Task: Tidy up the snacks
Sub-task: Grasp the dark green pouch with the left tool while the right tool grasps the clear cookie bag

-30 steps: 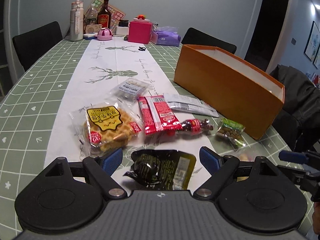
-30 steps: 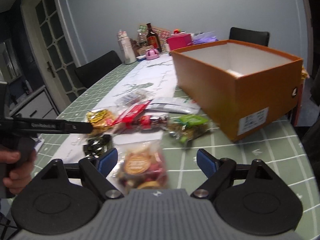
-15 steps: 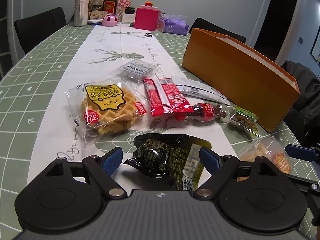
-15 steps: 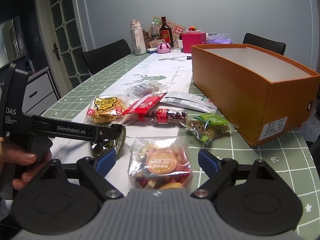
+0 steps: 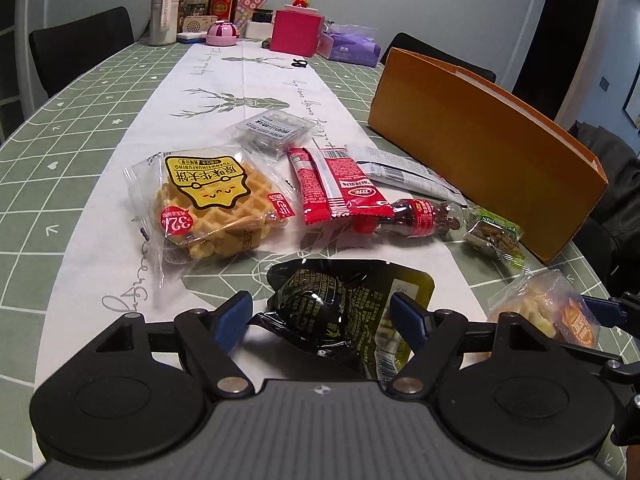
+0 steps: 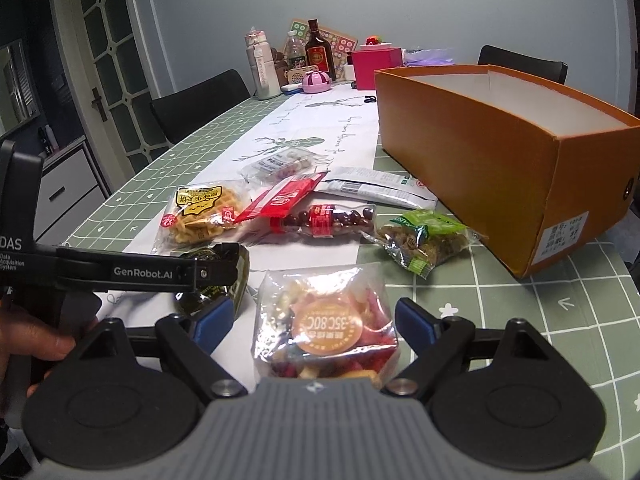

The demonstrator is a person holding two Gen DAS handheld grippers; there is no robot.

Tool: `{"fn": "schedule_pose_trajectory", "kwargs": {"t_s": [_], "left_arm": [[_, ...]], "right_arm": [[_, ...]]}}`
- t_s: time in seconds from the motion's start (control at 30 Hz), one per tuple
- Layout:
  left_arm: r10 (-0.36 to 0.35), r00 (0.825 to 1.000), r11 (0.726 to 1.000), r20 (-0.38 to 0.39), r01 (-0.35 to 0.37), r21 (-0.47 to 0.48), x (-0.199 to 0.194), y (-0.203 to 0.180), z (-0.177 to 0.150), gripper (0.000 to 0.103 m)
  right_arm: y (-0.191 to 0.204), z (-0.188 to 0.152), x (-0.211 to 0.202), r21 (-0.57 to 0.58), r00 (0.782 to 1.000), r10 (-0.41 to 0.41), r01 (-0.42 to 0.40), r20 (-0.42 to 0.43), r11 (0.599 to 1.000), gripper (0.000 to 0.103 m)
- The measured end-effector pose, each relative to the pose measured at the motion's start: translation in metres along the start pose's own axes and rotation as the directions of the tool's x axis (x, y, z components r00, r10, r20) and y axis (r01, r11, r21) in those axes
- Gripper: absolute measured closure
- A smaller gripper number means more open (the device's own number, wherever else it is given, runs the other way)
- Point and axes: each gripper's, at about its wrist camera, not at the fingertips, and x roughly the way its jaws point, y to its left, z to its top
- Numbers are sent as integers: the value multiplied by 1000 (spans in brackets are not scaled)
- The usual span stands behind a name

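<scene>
Right, the risks as I see them:

- Left gripper (image 5: pixel 322 322) is spread wide, its blue pads on either side of the black packet (image 5: pixel 340 312) on the table runner; nothing pinched yet. The packet is glossy and lumpy, so a pinch on the bulge could squirt it out sideways.
- Right gripper (image 6: pixel 314 322) is also spread, straddling the clear bag of mixed snacks (image 6: pixel 326 320) on the green tablecloth (image 6: pixel 560 320). The bag looks loose and puffy; grabbing only film could let the contents sag and slip on the lift.
- The two grippers sit just beside each other. If both close and lift together, arms may clash.
- Orange box (image 6: pixel 500 152) stands open to the right, near the snacks. Its near wall is tall; a low carry would catch the rim and shove the box.
- Waffle pack (image 5: pixel 212 204), red sachets (image 5: pixel 336 188), candy bottle (image 5: pixel 420 218) and green nut packet (image 5: pixel 496 238) lie close together; a sweep through could drag them along.
</scene>
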Motion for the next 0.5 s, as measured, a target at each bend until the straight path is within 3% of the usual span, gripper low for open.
{"fn": "schedule_pose_trajectory", "kwargs": {"t_s": [0.23,0.5], "left_arm": [[32,999,997,3,-32,65,3,-12,-1,12],[40,999,994,18,-42,104,2,-16,-5,27]], "right_arm": [[-3,-1,1,4,1000,-12,12,1,1000,29],[-5,-2,-1,3,1000,-6,6,-1,1000,35]]}}
